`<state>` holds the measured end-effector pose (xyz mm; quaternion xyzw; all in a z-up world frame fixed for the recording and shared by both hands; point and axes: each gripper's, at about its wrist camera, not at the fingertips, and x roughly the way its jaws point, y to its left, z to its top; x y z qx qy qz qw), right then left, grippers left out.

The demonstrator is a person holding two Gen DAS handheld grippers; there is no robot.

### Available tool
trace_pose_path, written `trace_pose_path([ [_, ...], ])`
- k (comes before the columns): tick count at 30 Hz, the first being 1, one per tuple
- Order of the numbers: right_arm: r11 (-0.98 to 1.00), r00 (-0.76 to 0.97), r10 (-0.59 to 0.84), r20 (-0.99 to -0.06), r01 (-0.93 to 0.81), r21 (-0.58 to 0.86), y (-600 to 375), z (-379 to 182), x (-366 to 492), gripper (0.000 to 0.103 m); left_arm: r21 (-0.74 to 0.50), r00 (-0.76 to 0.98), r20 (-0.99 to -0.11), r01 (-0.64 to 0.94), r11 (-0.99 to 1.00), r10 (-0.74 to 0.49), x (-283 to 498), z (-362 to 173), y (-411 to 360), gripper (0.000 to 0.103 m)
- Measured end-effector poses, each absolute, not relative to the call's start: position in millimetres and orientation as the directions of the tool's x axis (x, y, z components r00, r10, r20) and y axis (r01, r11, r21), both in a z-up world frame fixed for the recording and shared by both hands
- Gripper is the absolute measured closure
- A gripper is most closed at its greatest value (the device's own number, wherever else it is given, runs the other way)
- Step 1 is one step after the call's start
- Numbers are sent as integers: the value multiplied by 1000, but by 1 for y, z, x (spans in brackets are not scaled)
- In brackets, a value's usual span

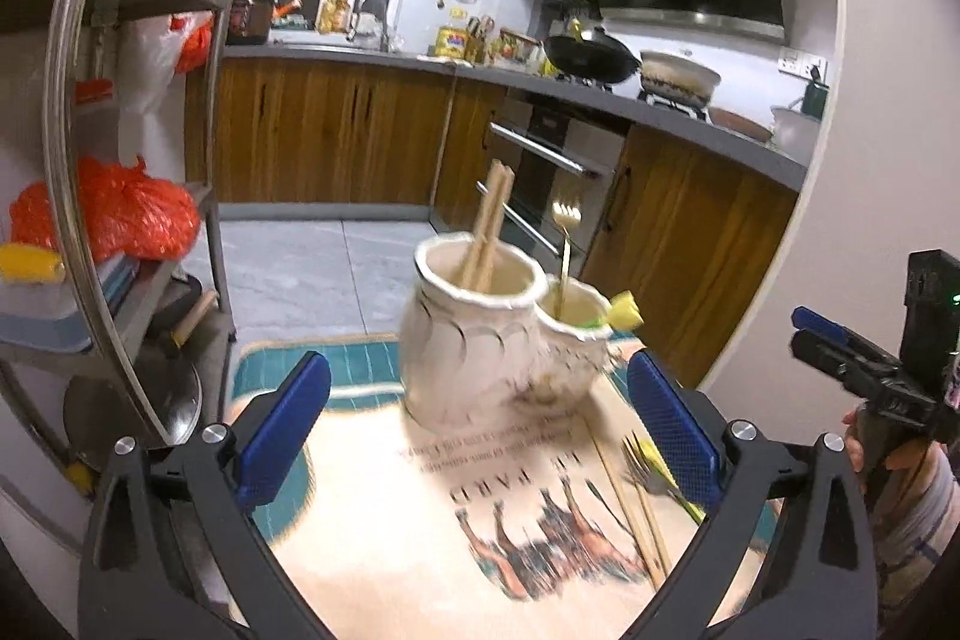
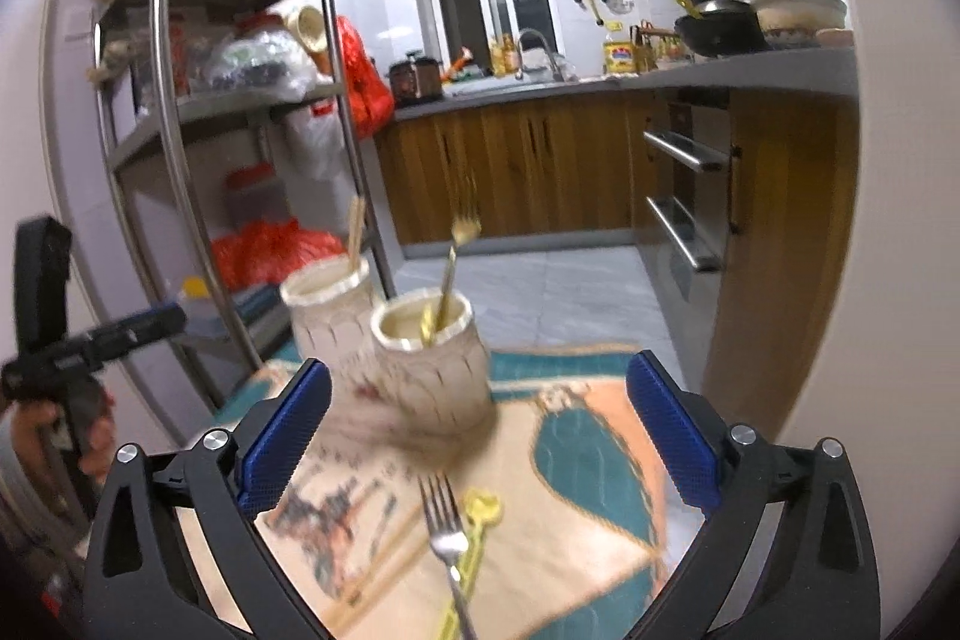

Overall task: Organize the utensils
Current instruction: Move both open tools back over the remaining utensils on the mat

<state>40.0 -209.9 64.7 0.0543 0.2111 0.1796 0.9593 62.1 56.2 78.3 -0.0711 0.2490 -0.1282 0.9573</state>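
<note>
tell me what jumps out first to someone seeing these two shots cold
Two cream ceramic jars stand side by side at the middle of a printed mat, one holding wooden chopsticks, the other a gold fork. Nearer the cameras, a silver fork, a yellow-green utensil and more chopsticks lie loose on the mat. Both the left gripper and right gripper frame the scene, wide open and empty.

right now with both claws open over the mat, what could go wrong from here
1. The two ceramic jars stand touching; a claw reaching in could knock one over, and the gold fork standing tall in one adds leverage.
2. The silver fork lies across the yellow utensil beside loose chopsticks; the right claw may drag a neighbour along.
3. The chopsticks lie flat on the mat, so pads may slip off them.
</note>
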Motion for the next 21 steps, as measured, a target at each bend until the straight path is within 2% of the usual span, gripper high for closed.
trace_pose_path([
  [14, 950, 757, 283, -588, -304, 66, -206, -3, 30, 5, -179, 703, -645, 243, 953, -300, 56, 16, 9, 6],
  [21, 937, 702, 294, -649, -344, 53, -196, -23, 30, 7, -133, 649, -704, 278, 951, -288, 62, -4, -20, 6],
])
